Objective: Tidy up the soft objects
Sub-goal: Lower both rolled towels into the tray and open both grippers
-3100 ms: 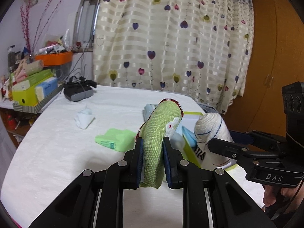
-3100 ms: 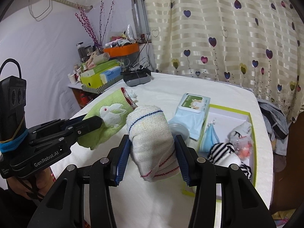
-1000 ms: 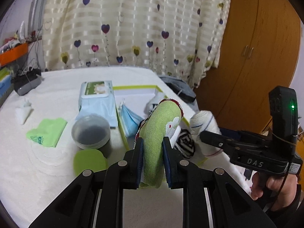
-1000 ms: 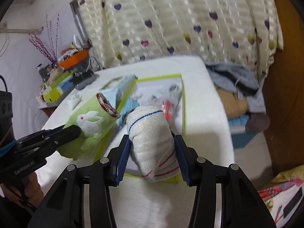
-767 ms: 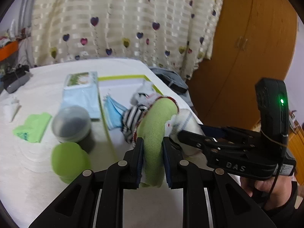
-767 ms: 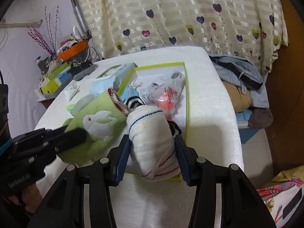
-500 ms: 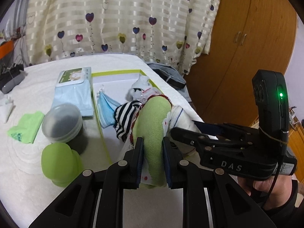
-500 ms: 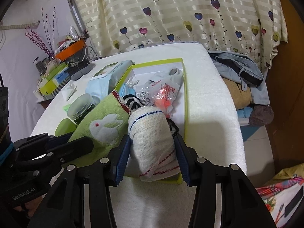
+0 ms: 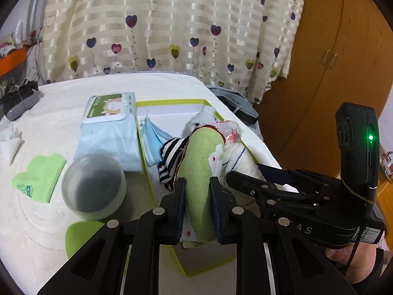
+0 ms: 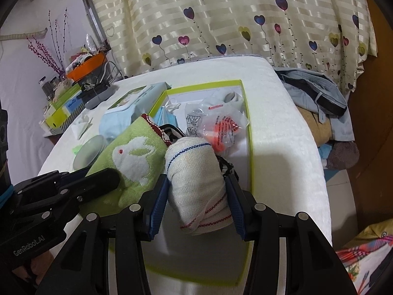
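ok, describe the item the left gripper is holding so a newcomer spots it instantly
Start at the lime-edged box on the white table. Over its near end the left gripper clamps a rolled green cloth. Unlike the cream roll beside it, it bears a white rabbit and dark red trim.

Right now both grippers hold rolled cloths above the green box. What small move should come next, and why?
Probably lower both a little and open. The left gripper clamps the green rabbit towel and the right gripper the white rolled cloth, both already over the green-edged box beside the striped sock.
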Motion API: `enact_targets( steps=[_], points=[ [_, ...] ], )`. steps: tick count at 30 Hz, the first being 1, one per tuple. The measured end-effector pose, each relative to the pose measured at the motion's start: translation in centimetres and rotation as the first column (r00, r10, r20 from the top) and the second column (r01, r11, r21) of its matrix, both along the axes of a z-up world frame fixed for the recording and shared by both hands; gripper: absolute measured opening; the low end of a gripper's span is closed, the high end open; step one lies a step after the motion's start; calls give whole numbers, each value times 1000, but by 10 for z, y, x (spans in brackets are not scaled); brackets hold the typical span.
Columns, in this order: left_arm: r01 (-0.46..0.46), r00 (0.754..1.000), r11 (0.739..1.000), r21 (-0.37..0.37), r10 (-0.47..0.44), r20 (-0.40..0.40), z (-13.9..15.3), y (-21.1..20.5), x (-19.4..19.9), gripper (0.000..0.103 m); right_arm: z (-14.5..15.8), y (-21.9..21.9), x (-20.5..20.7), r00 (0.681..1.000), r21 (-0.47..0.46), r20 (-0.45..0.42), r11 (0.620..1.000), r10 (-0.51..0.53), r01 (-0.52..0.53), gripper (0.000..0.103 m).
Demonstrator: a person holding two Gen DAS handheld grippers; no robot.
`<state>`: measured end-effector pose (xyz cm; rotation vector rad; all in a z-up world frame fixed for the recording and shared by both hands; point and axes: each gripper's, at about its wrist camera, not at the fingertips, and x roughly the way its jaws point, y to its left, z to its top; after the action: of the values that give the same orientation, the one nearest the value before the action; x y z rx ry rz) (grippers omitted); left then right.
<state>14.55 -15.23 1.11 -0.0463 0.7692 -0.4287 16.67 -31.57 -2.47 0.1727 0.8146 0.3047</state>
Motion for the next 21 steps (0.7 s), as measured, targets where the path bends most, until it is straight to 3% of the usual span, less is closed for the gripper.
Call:
enact_targets(
  steps=[7,14,21],
  points=[
    [-17,1000,1000,-10,17,8,3,0,16,18,1,2,21,1000,2,3,1000,-8,8,48],
    [12,1000,999,-34,-11,11,9,1,-6,18,12,-1,-2,1000,0,15,1000,-9,9,50],
    [42,998,998,-39,-44,-49,-5,-7,-14,18,4,2,-13,1000,-51,-10,998,-28,28,50]
  ],
)
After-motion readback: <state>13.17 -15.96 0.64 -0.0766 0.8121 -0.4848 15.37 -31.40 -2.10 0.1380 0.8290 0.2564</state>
